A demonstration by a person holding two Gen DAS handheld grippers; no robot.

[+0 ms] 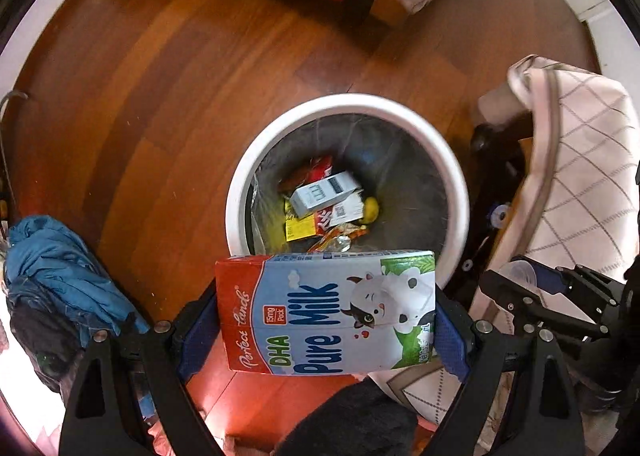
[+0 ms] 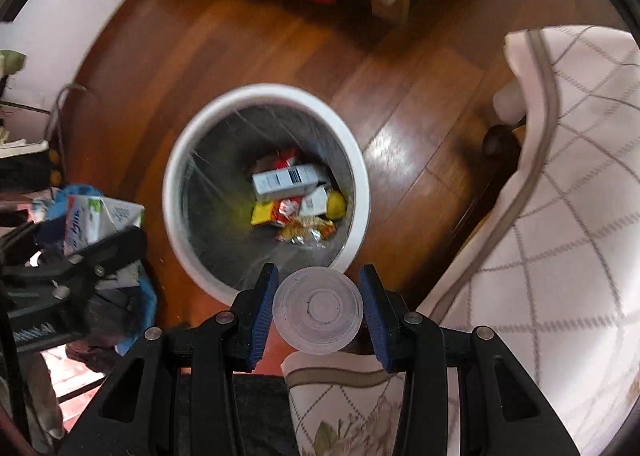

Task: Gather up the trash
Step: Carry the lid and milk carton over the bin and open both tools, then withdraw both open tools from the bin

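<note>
**Carton and cup over the bin**

Left gripper [image 1: 326, 330] pinches the milk carton [image 1: 326, 312] across its ends, jaws spread wide, carton sideways above the near rim of the white bin [image 1: 440, 159]. Right gripper [image 2: 319, 314] clamps a clear plastic cup [image 2: 319, 312] — bottom facing the camera — just at the bin's near edge. Down inside: boxes, wrappers — a lemon [image 2: 337, 204]. Wood floor [image 1: 160, 95] all around.

The bin [image 1: 452, 175] stood on the floor [image 1: 160, 95], with boxes and wrappers [image 1: 326, 199] lying in it. A milk carton [image 1: 326, 312] hung over its near rim, a plastic cup [image 2: 318, 310] beside it. A quilt [image 1: 580, 175] lay to the right.
</note>
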